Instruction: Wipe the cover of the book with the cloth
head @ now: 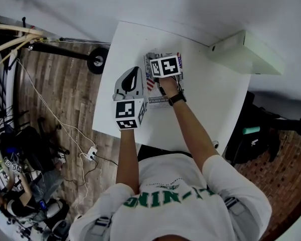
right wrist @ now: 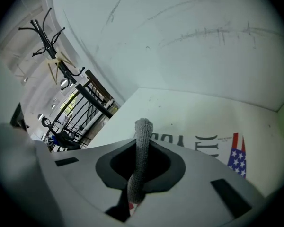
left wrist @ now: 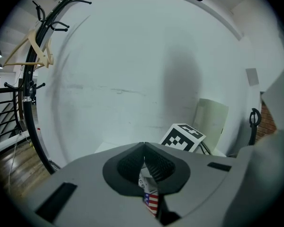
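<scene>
Nearest the operator, the left gripper lay roughly level at the left edge of the book. Its jaws were pressed together with nothing clamped. A sliver of printed cover and flag showed through the slot beneath them. Whether the gripper body bore down on the book could not be determined.

Beyond it, the right gripper stood over the cover with its jaws clamped on the cloth, a grey knitted fabric bunched into a narrow roll that rose between the pads. The book lay flat on the table, directly beneath and ahead of this gripper, with its large lettering and flag panel exposed. Farther out were the bare table top, a pale box at the far right corner, then the white wall.

Hazards, as assessed:
1. The cloth presented only a narrow contact. If too little of it hung below the jaws, the hard jaw tips could scrape the cover.
2. If the left gripper was not pinning the book, stroke friction would probably drag the book across the table instead of cleaning it.
3. A loose clamp would let the roll pull out during a stroke.
</scene>
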Available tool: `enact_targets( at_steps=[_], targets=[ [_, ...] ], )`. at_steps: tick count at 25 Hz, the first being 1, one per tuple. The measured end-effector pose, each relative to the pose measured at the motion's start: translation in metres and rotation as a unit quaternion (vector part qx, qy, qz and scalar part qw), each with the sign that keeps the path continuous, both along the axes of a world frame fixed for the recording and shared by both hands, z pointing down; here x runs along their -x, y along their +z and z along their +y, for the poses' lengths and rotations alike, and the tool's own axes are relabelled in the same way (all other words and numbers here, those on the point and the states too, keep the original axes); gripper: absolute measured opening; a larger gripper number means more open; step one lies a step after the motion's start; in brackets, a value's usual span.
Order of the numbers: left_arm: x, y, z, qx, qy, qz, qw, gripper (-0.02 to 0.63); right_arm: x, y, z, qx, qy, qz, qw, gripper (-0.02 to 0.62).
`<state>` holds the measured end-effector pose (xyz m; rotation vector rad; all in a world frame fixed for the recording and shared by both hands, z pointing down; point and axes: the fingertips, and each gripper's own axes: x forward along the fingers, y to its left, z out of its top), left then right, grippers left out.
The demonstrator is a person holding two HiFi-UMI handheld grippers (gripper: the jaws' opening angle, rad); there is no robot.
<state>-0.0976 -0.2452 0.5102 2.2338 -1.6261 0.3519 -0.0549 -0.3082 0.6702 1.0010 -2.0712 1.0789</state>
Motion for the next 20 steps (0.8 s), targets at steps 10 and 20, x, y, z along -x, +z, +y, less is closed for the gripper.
enact_targets(
  at_steps=[10,20],
  targets=[
    [-0.026,-0.001,0.0,0.001,0.018,0.012,0.9998,0.014,-0.118,-0.005,-0.015,-0.013,0.104,0.017,0.994,0.031],
    [-0.003,-0.006,0.013,0.001,-0.006,0.004,1.0,0.014,-0.052,-0.015,0.004,-0.012,0.063,-0.025,0.998,0.029]
  ],
)
